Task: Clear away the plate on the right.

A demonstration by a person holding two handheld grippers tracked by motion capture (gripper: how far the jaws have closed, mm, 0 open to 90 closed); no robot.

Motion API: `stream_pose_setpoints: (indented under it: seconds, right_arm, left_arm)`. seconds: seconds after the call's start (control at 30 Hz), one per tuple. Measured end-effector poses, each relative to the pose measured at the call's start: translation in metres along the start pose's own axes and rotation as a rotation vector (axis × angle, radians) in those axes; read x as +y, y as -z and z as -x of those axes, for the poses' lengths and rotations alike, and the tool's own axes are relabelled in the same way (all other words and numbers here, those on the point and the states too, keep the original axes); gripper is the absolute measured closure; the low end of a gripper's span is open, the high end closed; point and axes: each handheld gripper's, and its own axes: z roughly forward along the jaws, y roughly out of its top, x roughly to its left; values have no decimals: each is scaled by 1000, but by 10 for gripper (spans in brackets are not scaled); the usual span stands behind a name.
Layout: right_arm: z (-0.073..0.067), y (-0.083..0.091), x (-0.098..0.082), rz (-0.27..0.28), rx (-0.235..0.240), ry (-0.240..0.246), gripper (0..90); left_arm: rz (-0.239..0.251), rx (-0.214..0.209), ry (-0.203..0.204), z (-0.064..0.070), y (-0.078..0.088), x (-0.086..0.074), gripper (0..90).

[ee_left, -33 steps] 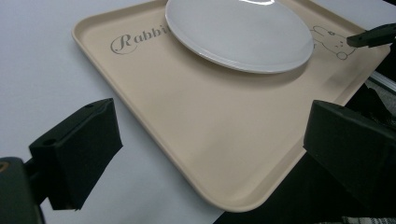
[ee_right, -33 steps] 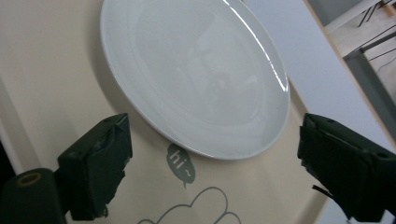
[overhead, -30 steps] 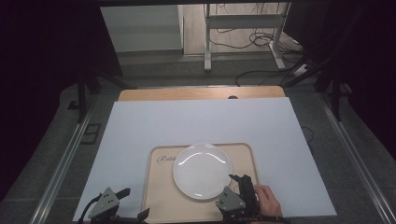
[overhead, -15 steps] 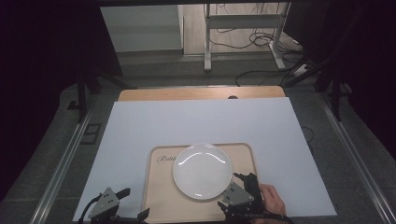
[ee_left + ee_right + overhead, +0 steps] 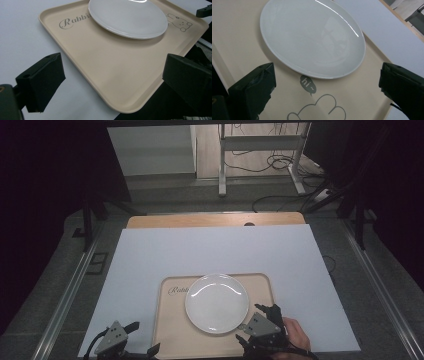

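Half the tray's (image 5: 117,75) "Rabbit" lettering, plate-covered (image 5: 130,17)

A round white plate (image 5: 217,303) lies flat and empty, right side up, on a beige tray (image 5: 262,285). Its glazed surface is glossy, with a curved streak of reflected light across the far part. It sits a little toward the tray's far edge, covering the end of the grey script word printed at the tray's far left corner. The tray is rectangular with rounded corners and a low raised rim; it carries a small grey speech bubble reading "hi~" (image 5: 307,81) just beside the plate's near rim, and a rabbit drawing (image 5: 178,22).
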Motion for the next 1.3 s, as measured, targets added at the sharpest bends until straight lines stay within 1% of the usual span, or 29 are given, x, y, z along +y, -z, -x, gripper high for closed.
stream_pose_setpoints:
  seconds: [0.13,0.27,0.53,0.83,1.23,1.3]
  right_arm:
    - [3,2,-3,4,8,-26,1]
    - [6,4,-5,5,6,-48,0]
    - [9,7,-10,13,5,-82,0]
    - [15,10,-16,8,6,-109,0]
    - [20,12,-23,-12,-19,-145,0]
    - [21,12,-24,-14,-41,-154,0]
  left_arm:
    - [0,1,0,0,0,0,38]
    - [1,0,0,0,0,0,37]
    - [1,0,0,0,0,0,37]
    - [1,1,0,0,0,0,37]
    - [1,0,1,0,0,0,37]
    - [0,0,1,0,0,0,37]
